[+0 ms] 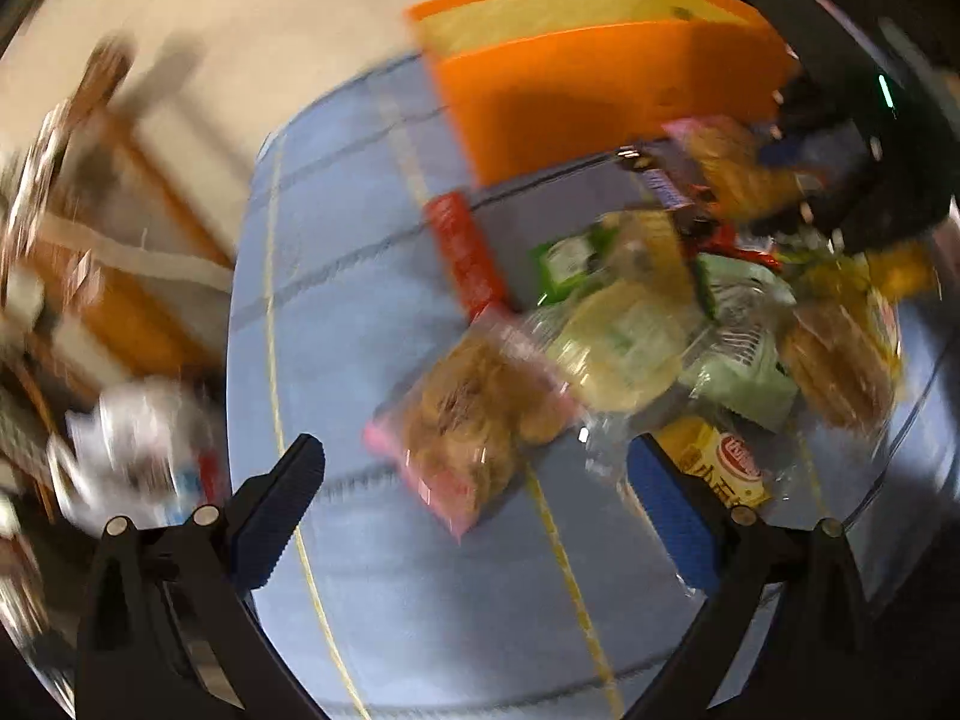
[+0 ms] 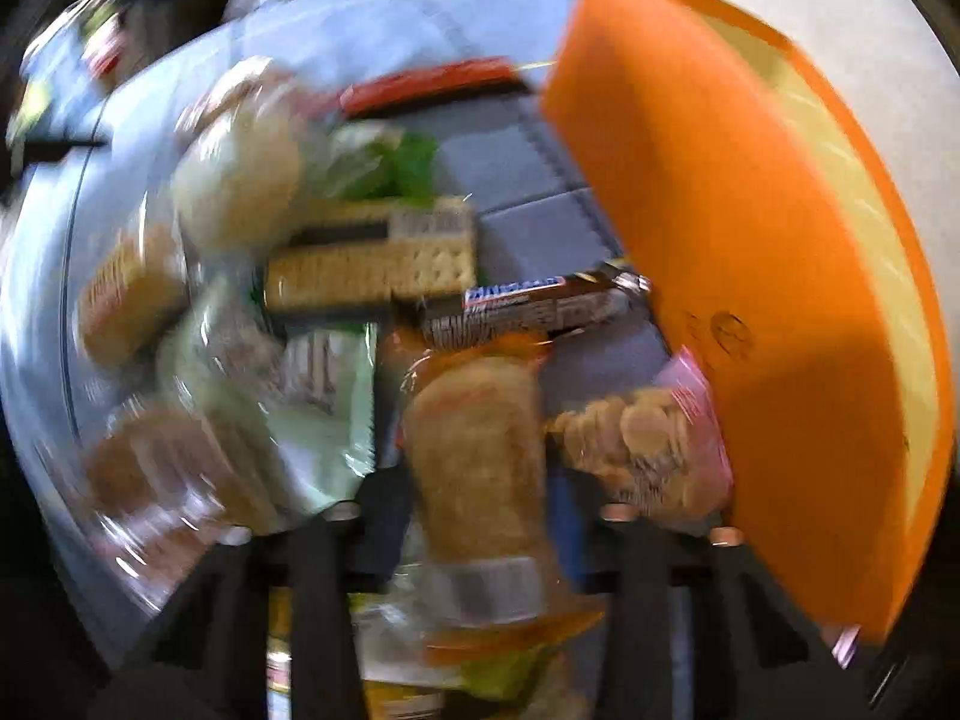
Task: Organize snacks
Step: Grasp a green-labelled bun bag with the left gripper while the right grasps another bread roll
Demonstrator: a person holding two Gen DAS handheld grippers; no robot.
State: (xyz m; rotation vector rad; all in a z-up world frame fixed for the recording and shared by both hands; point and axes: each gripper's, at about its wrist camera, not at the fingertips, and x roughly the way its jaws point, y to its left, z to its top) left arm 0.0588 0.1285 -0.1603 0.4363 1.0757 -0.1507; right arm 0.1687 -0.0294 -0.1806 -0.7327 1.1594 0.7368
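Note:
A heap of wrapped snacks lies on a blue checked cloth (image 1: 372, 276). My left gripper (image 1: 474, 474) is open and empty, just above a pink-edged bag of cookies (image 1: 474, 420). My right gripper (image 2: 480, 480) is shut on an orange-edged clear pack of brown biscuits (image 2: 480, 450), held over the heap. It shows at the top right of the left wrist view, holding the pack (image 1: 738, 168). An orange bin (image 1: 606, 90) with a pale yellow inside stands at the far side; in the right wrist view the bin (image 2: 750, 300) is close on the right. Both views are motion-blurred.
The pile holds a Snickers bar (image 2: 540, 300), a cracker pack (image 2: 384, 264), a red bar (image 1: 468, 252), green packets (image 1: 744, 348), a round pale cake (image 1: 618, 348) and a yellow packet (image 1: 720, 462). Wooden furniture (image 1: 108, 276) and clutter sit left of the table.

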